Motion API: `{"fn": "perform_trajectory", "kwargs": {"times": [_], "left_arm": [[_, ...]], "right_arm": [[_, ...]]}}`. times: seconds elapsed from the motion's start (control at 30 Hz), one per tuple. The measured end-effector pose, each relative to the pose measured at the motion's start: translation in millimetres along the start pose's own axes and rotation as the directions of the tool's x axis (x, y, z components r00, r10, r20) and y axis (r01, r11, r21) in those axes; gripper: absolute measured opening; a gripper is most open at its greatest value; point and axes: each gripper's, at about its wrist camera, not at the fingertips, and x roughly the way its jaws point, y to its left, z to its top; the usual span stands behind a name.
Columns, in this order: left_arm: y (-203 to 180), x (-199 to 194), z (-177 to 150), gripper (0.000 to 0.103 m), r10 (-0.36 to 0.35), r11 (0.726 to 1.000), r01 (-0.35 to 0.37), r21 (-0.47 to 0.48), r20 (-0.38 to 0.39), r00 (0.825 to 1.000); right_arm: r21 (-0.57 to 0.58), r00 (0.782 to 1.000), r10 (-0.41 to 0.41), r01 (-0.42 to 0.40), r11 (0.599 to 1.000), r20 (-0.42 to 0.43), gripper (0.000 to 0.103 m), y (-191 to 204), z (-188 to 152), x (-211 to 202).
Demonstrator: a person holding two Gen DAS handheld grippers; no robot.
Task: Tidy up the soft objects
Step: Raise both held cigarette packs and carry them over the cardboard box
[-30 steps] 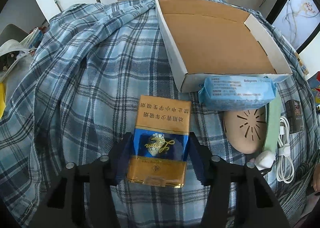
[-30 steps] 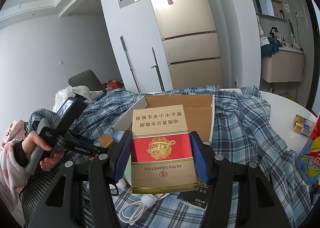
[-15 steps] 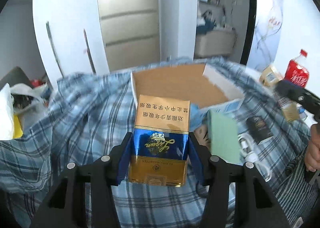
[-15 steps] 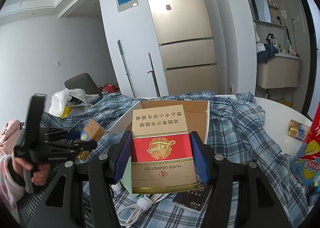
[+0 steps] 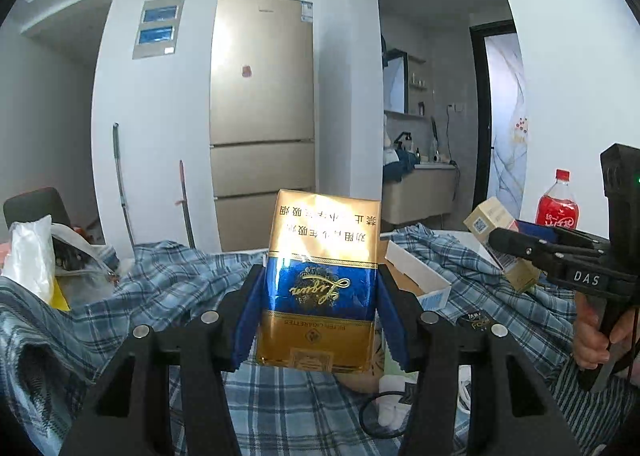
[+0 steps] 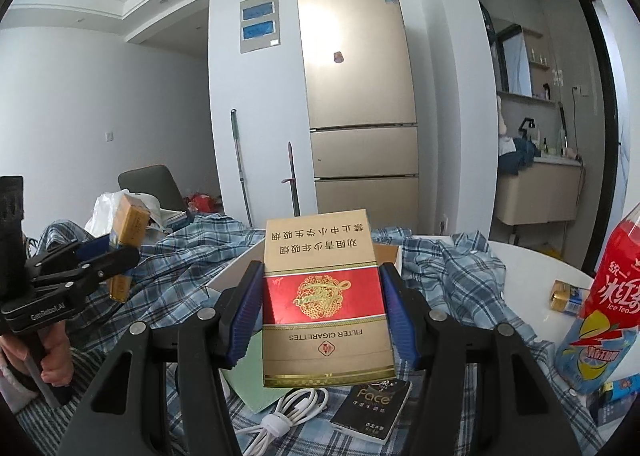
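Observation:
My left gripper (image 5: 320,308) is shut on a blue and gold cigarette carton (image 5: 320,280) and holds it upright, well above the plaid shirt (image 5: 168,288). My right gripper (image 6: 320,304) is shut on a red and gold cigarette carton (image 6: 324,296), also raised. Each gripper shows in the other's view: the right one (image 5: 524,244) at the right edge, the left one (image 6: 100,256) at the left edge. The open cardboard box (image 5: 416,276) lies behind both cartons, mostly hidden.
On the shirt lie a white cable (image 6: 288,416), a black Face pack (image 6: 372,404) and a green sheet (image 6: 256,380). A red ice tea bottle (image 6: 608,308) stands at the right, with a small gold pack (image 6: 564,296) on the white table. A fridge (image 6: 360,104) stands behind.
My left gripper has lifted and tilted up with the blue carton; its view went from the table top to the room. My right gripper has risen slightly with the red carton.

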Motion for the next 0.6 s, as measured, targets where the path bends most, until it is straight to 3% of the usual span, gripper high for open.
{"fn": "perform_trajectory", "kwargs": {"times": [0.23,0.47,0.6], "left_arm": [[-5.2,-12.4,17.8,0.055,0.029,0.999,-0.029,-0.028,0.010,1.000],[-33.5,-21.9,62.3,0.055,0.019,1.000,-0.021,0.012,0.122,0.992],[-46.1,-22.6,99.6,0.056,0.007,1.000,-0.007,-0.001,0.217,0.976]], "right_arm": [[-0.003,0.999,-0.031,0.031,1.000,0.017,0.057,1.0,4.6,-2.9],[-0.054,0.996,-0.046,0.050,0.997,0.082,0.057,18.6,40.9,-24.9],[-0.010,0.987,-0.072,0.074,0.997,0.142,0.057,16.1,79.5,-29.4]]}}
